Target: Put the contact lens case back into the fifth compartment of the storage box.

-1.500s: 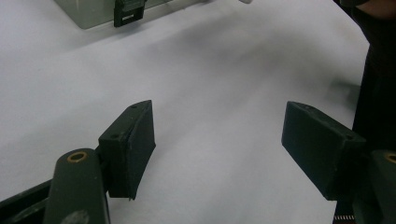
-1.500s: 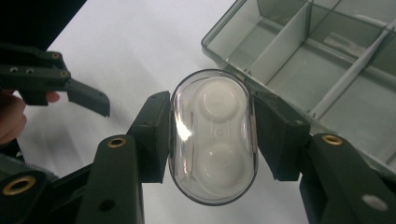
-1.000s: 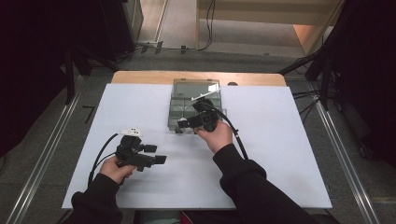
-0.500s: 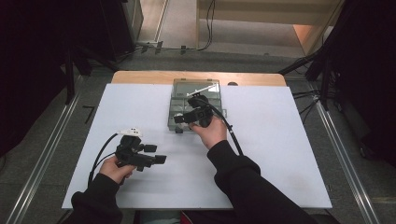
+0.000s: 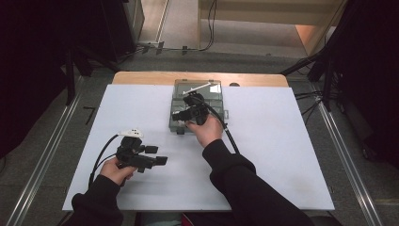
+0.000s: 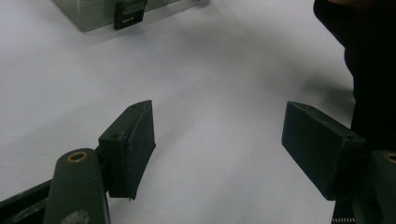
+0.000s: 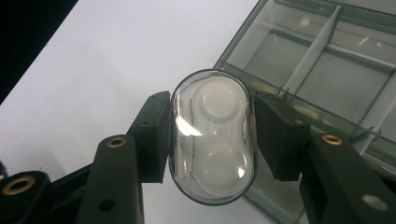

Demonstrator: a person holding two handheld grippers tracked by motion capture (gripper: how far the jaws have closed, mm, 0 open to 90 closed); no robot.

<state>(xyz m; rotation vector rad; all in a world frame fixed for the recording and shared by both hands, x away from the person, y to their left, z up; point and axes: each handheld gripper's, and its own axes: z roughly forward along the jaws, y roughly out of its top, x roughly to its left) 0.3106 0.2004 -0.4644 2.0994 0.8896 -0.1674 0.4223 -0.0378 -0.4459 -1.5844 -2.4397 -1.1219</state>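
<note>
Over smooth white tabletop (image 5: 282, 141), right tool (image 7: 210, 140) clamps a glossy oval clear case (image 7: 212, 135); left tool (image 6: 219, 140) gapes empty.

A white sheet (image 5: 282, 155) covers the table (image 5: 141, 77), whose wooden edge shows at the far side. Grey floor (image 5: 42, 141) surrounds it, with metal rails (image 5: 40, 162) on both sides, dark equipment at the edges, and cables (image 5: 211, 28) trailing beyond.
</note>
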